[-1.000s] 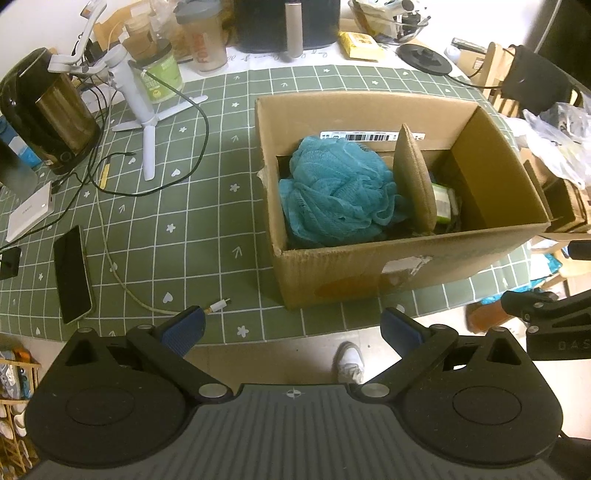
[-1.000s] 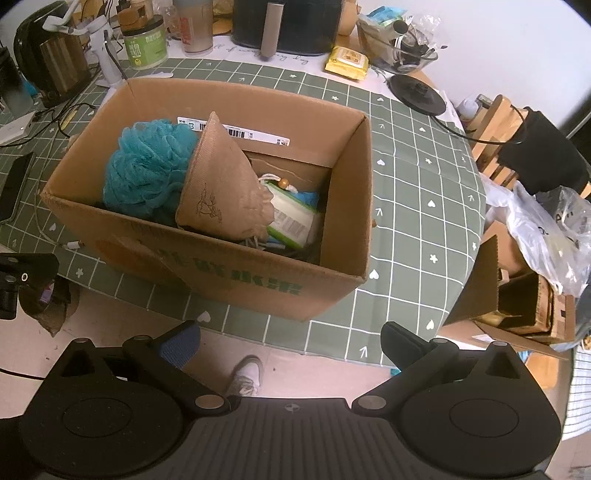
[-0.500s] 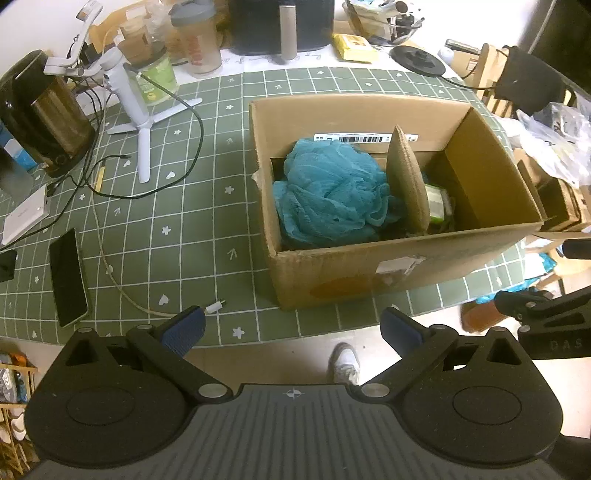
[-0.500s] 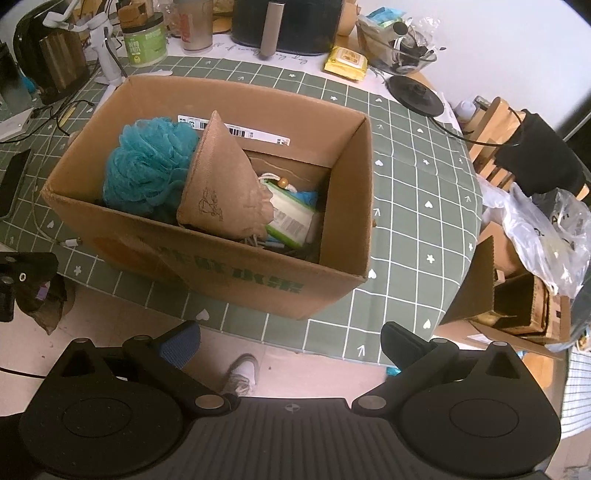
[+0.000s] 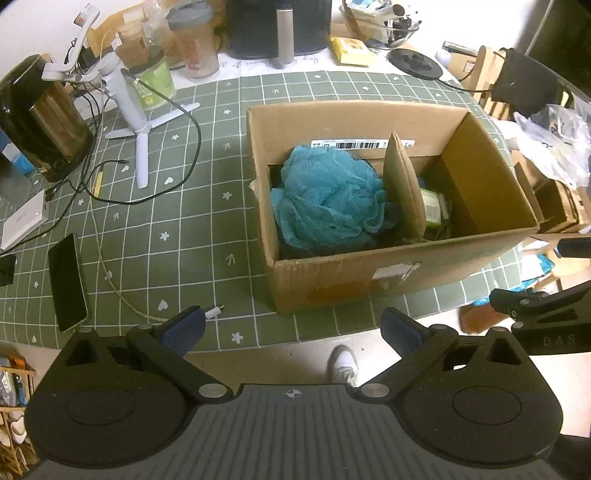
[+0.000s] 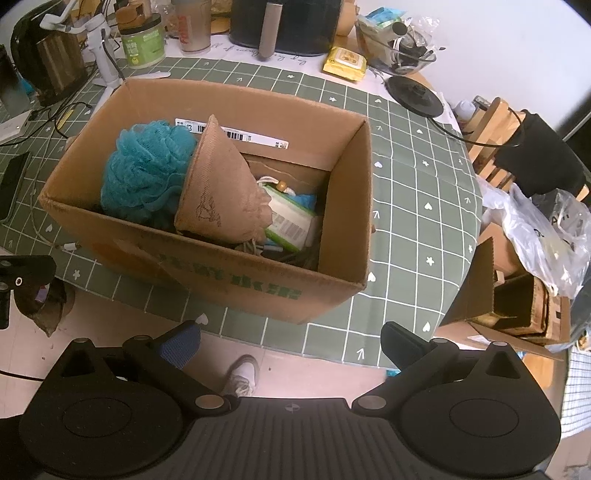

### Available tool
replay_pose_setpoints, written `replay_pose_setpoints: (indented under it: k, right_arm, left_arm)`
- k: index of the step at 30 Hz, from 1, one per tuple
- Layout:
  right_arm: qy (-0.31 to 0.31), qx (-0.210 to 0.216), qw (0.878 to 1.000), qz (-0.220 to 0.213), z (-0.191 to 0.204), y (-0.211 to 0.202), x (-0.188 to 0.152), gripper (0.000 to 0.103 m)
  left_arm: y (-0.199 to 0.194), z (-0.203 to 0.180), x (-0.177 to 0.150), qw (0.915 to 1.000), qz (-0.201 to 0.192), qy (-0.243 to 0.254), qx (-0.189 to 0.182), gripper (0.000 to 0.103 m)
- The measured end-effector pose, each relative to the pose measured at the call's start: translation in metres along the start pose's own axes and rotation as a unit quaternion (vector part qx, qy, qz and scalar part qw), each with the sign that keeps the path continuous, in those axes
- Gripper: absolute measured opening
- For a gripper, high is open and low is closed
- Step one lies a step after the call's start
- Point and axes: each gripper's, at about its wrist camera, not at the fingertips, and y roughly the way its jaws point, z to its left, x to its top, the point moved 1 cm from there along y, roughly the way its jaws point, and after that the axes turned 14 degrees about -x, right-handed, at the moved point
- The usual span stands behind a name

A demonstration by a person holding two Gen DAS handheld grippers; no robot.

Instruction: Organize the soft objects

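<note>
An open cardboard box [image 5: 369, 284] [image 6: 236, 284] stands on the green checked table near its front edge. Inside it lie a teal mesh bath pouf [image 5: 325, 195] [image 6: 147, 170], a brown cloth pouch [image 5: 404, 184] [image 6: 221, 192] standing on edge, and a green-and-white packet [image 5: 432, 206] [image 6: 291, 221]. My left gripper [image 5: 291, 328] is open and empty, held off the table's front edge, short of the box. My right gripper [image 6: 291, 339] is open and empty, also off the edge, in front of the box's right corner.
Left of the box lie a phone [image 5: 68, 280], a cable [image 5: 110, 280], a white tripod [image 5: 136, 122] and a kettle [image 5: 40, 118]. Jars, a black appliance [image 5: 277, 26] and a yellow packet [image 6: 345, 62] line the back. Bags and a small carton [image 6: 509, 306] sit to the right.
Both grippers have drawn back and up a little from the box, so it looks smaller and farther. Nothing in the box has moved. Both grippers stay open.
</note>
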Motion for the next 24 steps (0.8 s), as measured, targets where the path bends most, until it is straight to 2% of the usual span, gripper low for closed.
replay_pose_setpoints:
  k: [24]
  right_arm:
    - [0.006, 0.008, 1.0, 0.001, -0.0076, 0.0028, 0.0038, 0.103]
  left_arm:
    - [-0.0015, -0.0045, 0.0058, 1.0, -0.001, -0.001, -0.001, 0.103]
